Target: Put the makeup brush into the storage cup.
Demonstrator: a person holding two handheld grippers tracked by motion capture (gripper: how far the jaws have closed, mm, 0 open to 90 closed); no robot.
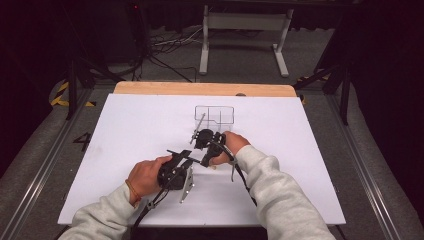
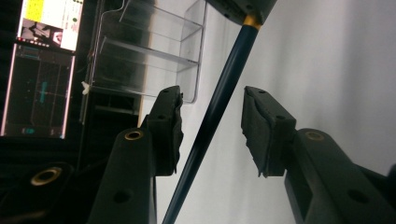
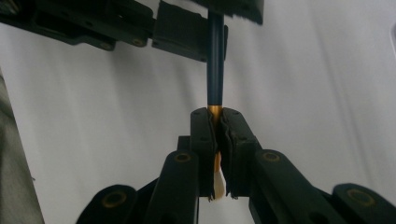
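- right hand-held gripper [image 3: 215,154]: jaws clamped tight on a paintbrush [image 3: 215,60], pinched at the gold ferrule, pale bristle tip poking out below the pads toward the camera
- brush handle is dark blue, runs straight away from the right jaws toward the left hand-held gripper [image 2: 212,128]
- left hand-held gripper: jaws apart, handle passes between the pads, lying close to the left pad but neither pad pressing on it; not gripping
- high view: both hand-held grippers meet near the middle of the counter [image 1: 125,150], a bit toward the near edge; left hand [image 1: 145,176] low and left, right hand [image 1: 231,145] just right of centre
- brush is off the surface, held in the air between the two hand-held grippers
- clear plastic organizer [image 1: 214,116] with compartments sits just beyond the right hand, toward the far edge, centre; looks empty
- white sheet covers the counter, bare wood strip [image 1: 200,88] along the far edge
- grey sleeves on both forearms
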